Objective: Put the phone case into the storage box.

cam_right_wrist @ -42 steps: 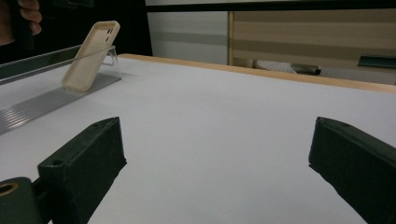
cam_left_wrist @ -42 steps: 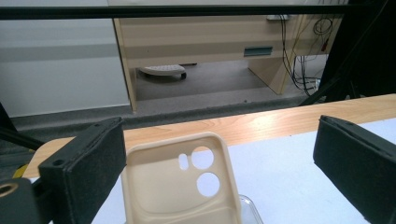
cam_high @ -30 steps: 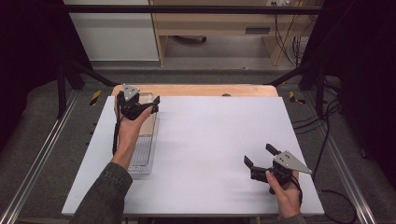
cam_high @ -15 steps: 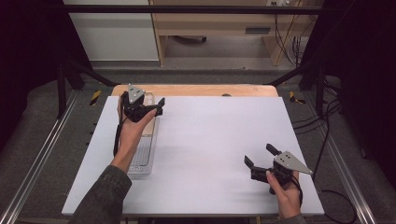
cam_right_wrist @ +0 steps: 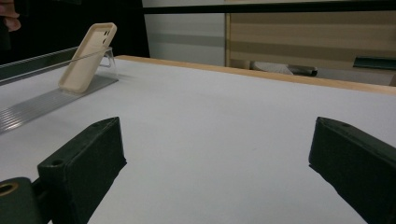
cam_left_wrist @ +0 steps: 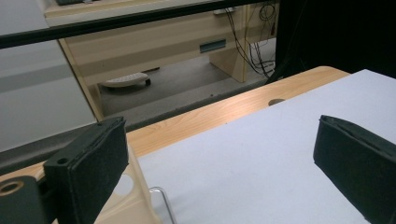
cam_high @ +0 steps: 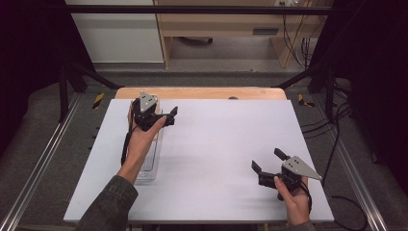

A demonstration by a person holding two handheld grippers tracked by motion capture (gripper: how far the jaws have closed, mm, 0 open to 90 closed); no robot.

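Near the far left corner of the white table (cam_high: pixel 216 159), the left gripper (cam_high: pixel 169 115) hangs just above the surface, held from below by the person's left hand (cam_high: pixel 139 139). Its jaws are spread wide with nothing between them. Below it, along the left side of the table, lies a clear plastic stand (cam_high: pixel 150 163), a long ridged tray running toward the person. A cream phone case (cam_right_wrist: pixel 87 57) leans tilted against the raised far end of that stand, its back showing in the right gripper view. In the left gripper view the top edge of the case sits just under the left jaw, close to it but not between the jaws.

At the near right corner the right gripper (cam_high: pixel 269 161) rests low over the table in the person's right hand (cam_high: pixel 294 202), well apart from the stand. Its jaws also stand wide apart and hold nothing, pointing across the bare table toward the case.
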